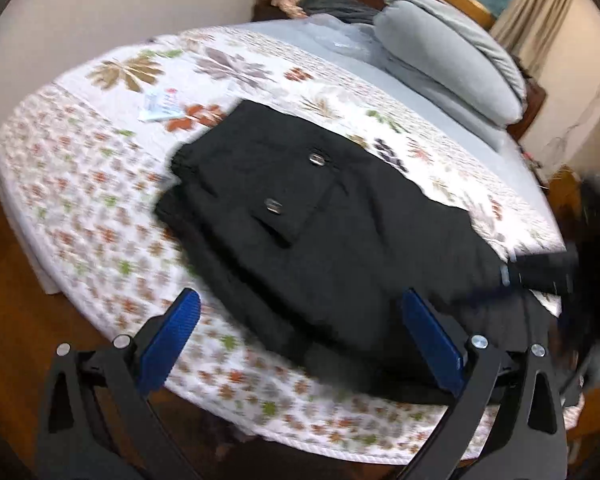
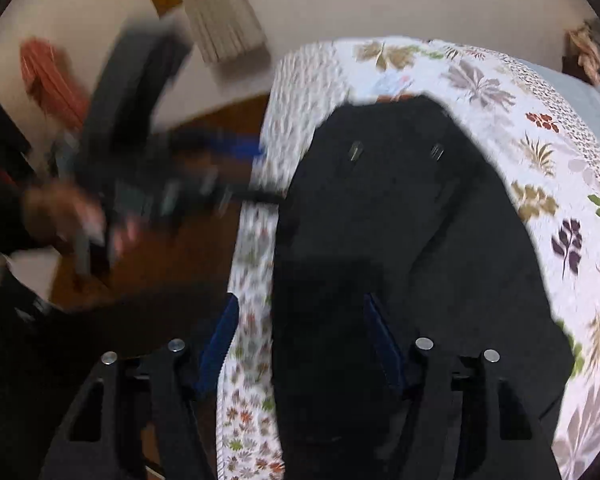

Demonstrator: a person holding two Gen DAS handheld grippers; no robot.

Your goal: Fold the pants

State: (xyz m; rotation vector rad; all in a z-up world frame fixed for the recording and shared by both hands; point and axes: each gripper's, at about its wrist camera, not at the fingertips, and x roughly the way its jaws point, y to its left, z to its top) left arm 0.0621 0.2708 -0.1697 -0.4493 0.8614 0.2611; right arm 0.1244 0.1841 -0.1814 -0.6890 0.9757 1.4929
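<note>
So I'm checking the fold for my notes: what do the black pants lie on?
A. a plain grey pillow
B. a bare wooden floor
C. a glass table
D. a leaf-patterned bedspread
D: the black pants lie folded on the white bedspread printed with coloured leaves.

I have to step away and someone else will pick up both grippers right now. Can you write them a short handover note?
Left gripper: jaws open, nothing between them, above the near edge of the pants.
Right gripper: jaws open, empty, over the near end of the pants; the view is blurred.
Black pants: lying folded into a compact bundle on the floral bedspread, near the edge of the bed, pocket flap with two metal snaps facing up.
Done: the pants look folded over and both grippers have let go.
Left: check whether one more fold or some smoothing is needed; the blur hides the near edge.
</note>
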